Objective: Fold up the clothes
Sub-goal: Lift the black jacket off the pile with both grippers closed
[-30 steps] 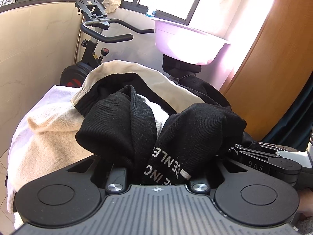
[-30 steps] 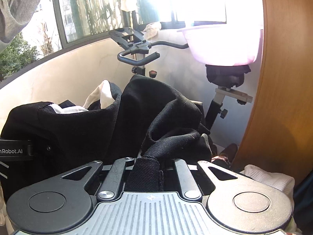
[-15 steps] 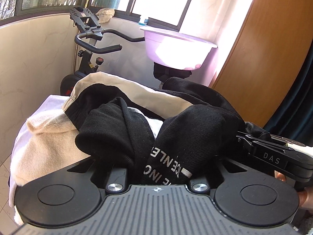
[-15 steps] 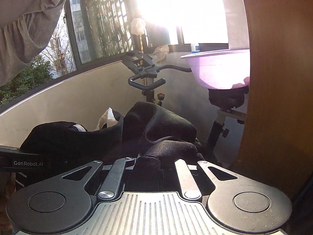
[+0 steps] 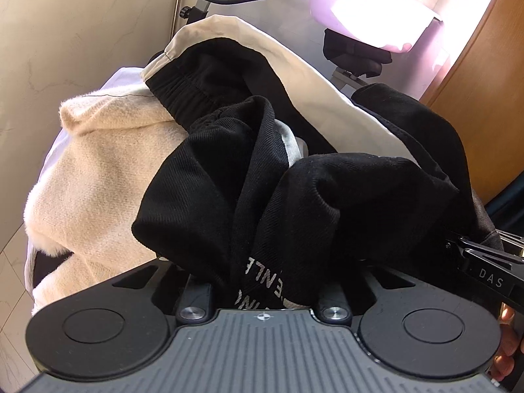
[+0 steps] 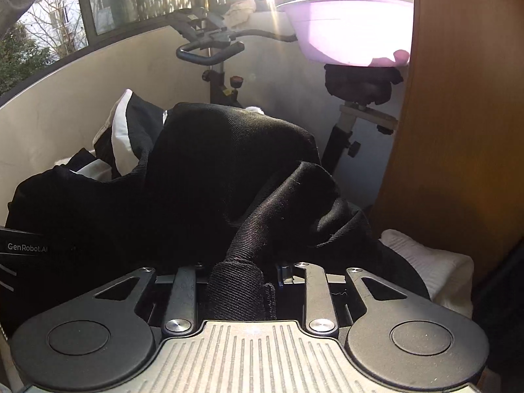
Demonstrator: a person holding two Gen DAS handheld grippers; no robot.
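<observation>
- The left gripper (image 5: 262,281) is pinched tight on a bunch of the black garment (image 5: 294,196). The cloth fills the gap between its fingers, and grey letters show on the cloth right there.
- The right gripper (image 6: 242,281) is also pinched tight on the same black garment (image 6: 213,180). A thick rolled edge of the cloth is squeezed between its fingers.
- The black garment hangs in a lumpy heap just in front of both grippers. It is bunched and wrinkled, not flat.
- From the left wrist view, the right gripper's body shows at the far right, with a bit of the person's hand (image 5: 506,344) under it. The two grippers are near each other.
- Past the black cloth, a cream and black garment (image 5: 262,52) lies in a pile. To the left of the left gripper sits a fluffy cream towel (image 5: 98,177). These look messy too.
- To the right of the right gripper, low down, is a white cloth (image 6: 429,268) that looks folded.
- Far ahead stand an exercise bike (image 6: 209,52) and a purple basin (image 6: 347,29). They are not part of the job.
- I think the job is at an early part for this black piece. It is picked up, but no neat fold shows yet.
- What is left, I think: spread it out flat, fold it, and put it down. Then the other clothes in the pile need the same.
</observation>
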